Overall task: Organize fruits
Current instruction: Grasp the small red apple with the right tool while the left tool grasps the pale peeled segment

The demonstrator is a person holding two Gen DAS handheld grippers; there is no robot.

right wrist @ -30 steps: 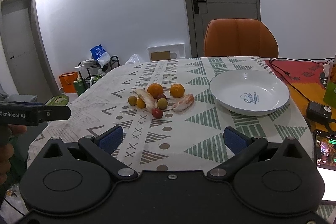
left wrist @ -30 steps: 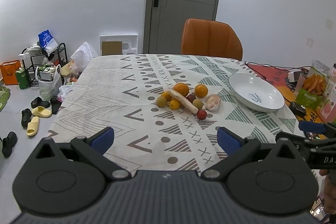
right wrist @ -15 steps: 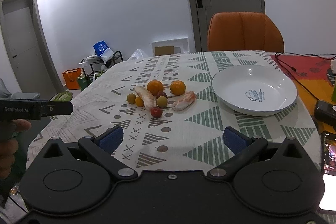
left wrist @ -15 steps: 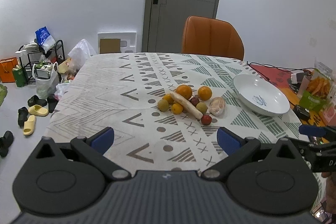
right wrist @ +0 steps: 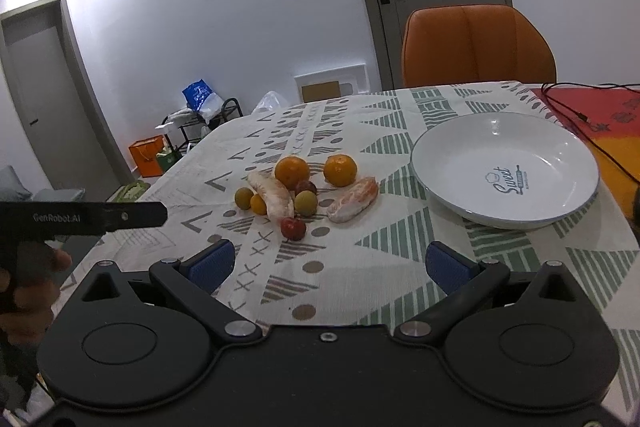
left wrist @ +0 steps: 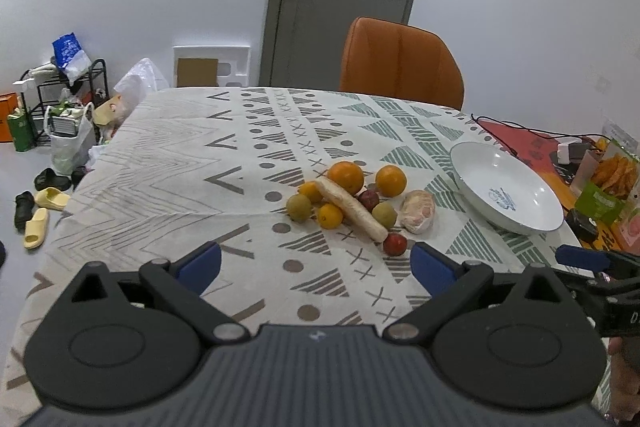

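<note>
You held both claws above the near edge of the surface [left wrist: 168,163], each one spread wide with nothing between its blue pads. Your left claw [left wrist: 316,263] pointed at the fruit pile from the near side, and your right claw [right wrist: 328,263] hung over the patterned cloth between the pile and the white plate [right wrist: 560,151]. In the right wrist view your left hand [right wrist: 24,291] showed at the left edge, gripping the handle of its tool.

The fruit sat clustered near the middle of the surface, none of it on the plate. Two oranges lay at the far side: a larger orange [left wrist: 346,177] touching the long pale peeled fruit [left wrist: 352,209], and a second orange [left wrist: 391,180] just to its right. The long fruit ran diagonally through the pile. To its left were a greenish round fruit [left wrist: 299,207] and two small yellow-orange fruits [left wrist: 330,215]. To its right sat a dark red fruit [left wrist: 369,199] and another greenish round fruit [left wrist: 384,215]. A peeled citrus piece [left wrist: 418,211] lay between the pile and the plate, apart from both. A small red fruit [left wrist: 395,243] sat nearest you, just beside the tip of the long fruit.

The plate stood empty to the right of the pile, with an orange chair [left wrist: 400,63] beyond the far edge.
</note>
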